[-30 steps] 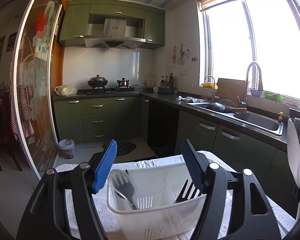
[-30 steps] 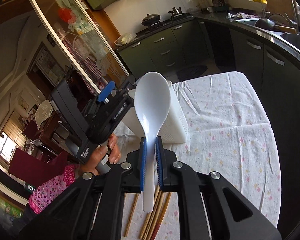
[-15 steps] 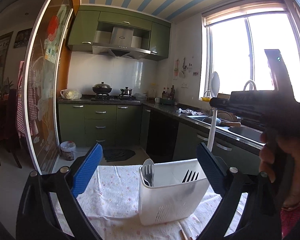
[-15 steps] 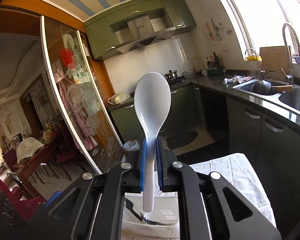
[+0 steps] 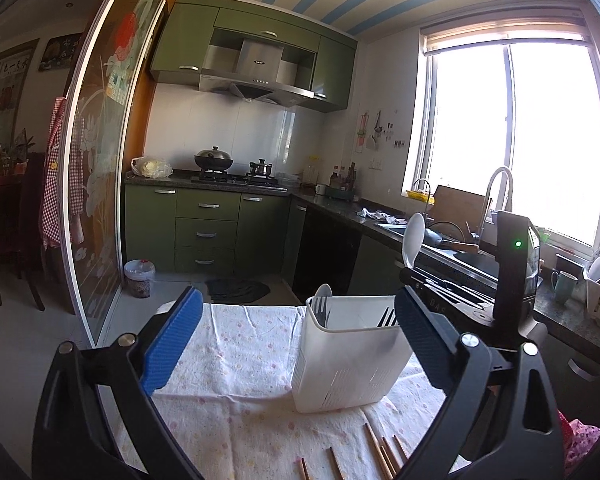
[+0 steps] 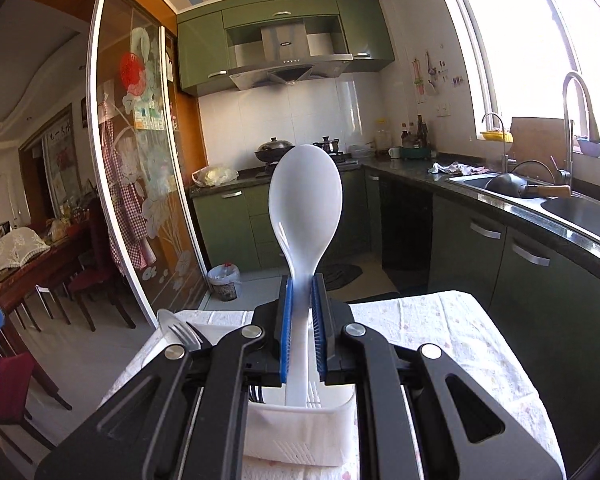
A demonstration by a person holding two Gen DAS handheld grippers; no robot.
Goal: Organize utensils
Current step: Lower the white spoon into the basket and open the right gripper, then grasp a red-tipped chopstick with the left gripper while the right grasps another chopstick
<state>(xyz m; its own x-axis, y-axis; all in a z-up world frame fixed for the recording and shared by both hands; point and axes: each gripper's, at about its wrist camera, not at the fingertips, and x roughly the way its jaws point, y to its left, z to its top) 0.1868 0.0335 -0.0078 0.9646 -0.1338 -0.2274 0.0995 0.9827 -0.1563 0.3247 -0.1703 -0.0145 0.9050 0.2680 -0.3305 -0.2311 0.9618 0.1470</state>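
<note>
- The table, under a white cloth (image 5: pixel 244 364) with small pale dots, fills the lower middle of the left wrist view and the lower right of the right wrist view.
- The left gripper (image 5: pixel 296 344) takes up the bottom of its own view with its blue-padded fingers (image 5: pixel 172 340) spread wide and nothing between them; the cloth shows in the gap.
- The right gripper (image 6: pixel 301 344) fills the lower half of its own view, its blue pads clenched on the neck of a white rice spoon (image 6: pixel 305 208). In the left wrist view this gripper shows at right of centre, above the caddy.
- The white plastic utensil caddy (image 5: pixel 350 364) stands upright on the cloth, just right of centre in the left wrist view and at the bottom centre of the right wrist view.
- The rice spoon stands bowl up; its handle end reaches down into the caddy at lower centre of the right wrist view.
- A fork and a spoon (image 5: pixel 322 300) stand in the caddy's left compartment; dark fork tines (image 5: pixel 388 316) poke up at its right side.
- Several wooden chopsticks (image 5: pixel 380 456) lie on the cloth at the bottom edge of the left wrist view, in front of the caddy and apart from it.
</note>
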